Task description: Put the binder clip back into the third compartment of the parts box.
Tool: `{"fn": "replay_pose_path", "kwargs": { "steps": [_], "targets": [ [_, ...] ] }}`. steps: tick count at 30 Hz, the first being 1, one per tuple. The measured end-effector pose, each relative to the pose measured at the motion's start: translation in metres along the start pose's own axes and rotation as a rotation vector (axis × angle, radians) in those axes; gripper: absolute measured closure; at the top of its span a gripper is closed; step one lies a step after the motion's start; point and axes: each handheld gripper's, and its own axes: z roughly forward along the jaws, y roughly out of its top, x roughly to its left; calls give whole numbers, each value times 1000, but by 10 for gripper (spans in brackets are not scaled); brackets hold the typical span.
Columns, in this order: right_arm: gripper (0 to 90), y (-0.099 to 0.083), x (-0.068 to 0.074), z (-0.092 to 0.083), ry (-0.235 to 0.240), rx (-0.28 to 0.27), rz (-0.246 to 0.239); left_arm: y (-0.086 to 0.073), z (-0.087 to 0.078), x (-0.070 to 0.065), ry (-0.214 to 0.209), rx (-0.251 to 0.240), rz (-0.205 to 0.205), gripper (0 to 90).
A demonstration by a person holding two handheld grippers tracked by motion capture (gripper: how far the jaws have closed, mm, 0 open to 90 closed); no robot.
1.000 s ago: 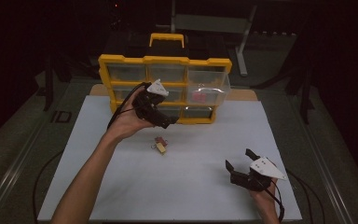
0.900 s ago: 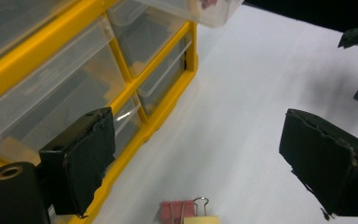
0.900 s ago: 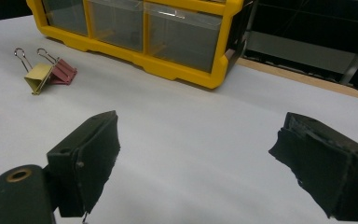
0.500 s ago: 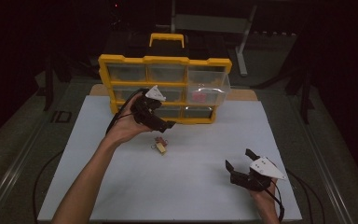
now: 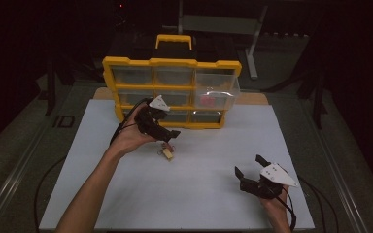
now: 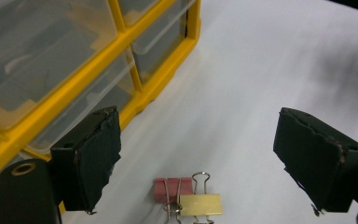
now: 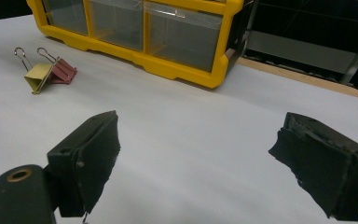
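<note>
1. High view. The left tongs are seen left of centre, just above the pair of binder clips lying on the white desk. The step in hand is judged to be the approach for a pick-up: the jaws are spread, nothing is pinched, and they have just been closing slightly with the clips not yet between the pads. The right tongs are held at lower right, jaws spread and empty, well apart from the clips. A yellow drawer organizer stands at the upper centre of the frame, one clear drawer at its right pulled out, something pink inside.

2. Left gripper view. A pink clip and a gold clip are seen at bottom centre, touching, wire handles looped and shiny. The clips lie between the lines of the two black, rough-edged foam pads but lower in the frame. The next move is judged to call for a further descent and a centred close on one folded metal body; the second clip may be dragged along.

3. Right gripper view. The clips are seen at upper left, near the organizer's glossy yellow plastic frame; the drawers are translucent. The desk surface is matt and smooth.
</note>
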Motion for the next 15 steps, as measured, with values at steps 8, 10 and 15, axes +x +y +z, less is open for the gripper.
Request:
{"fn": "replay_pose_path", "kwargs": {
  "steps": [8,10,15],
  "targets": [
    [120,0,0,0,-1,0,-1,-6,8,-1,-33,5,6,242],
    [120,0,0,0,-1,-1,-1,-8,11,-1,-37,11,9,260],
    [120,0,0,0,-4,-1,0,-12,18,-2,-45,25,1,285]
  ]
}}
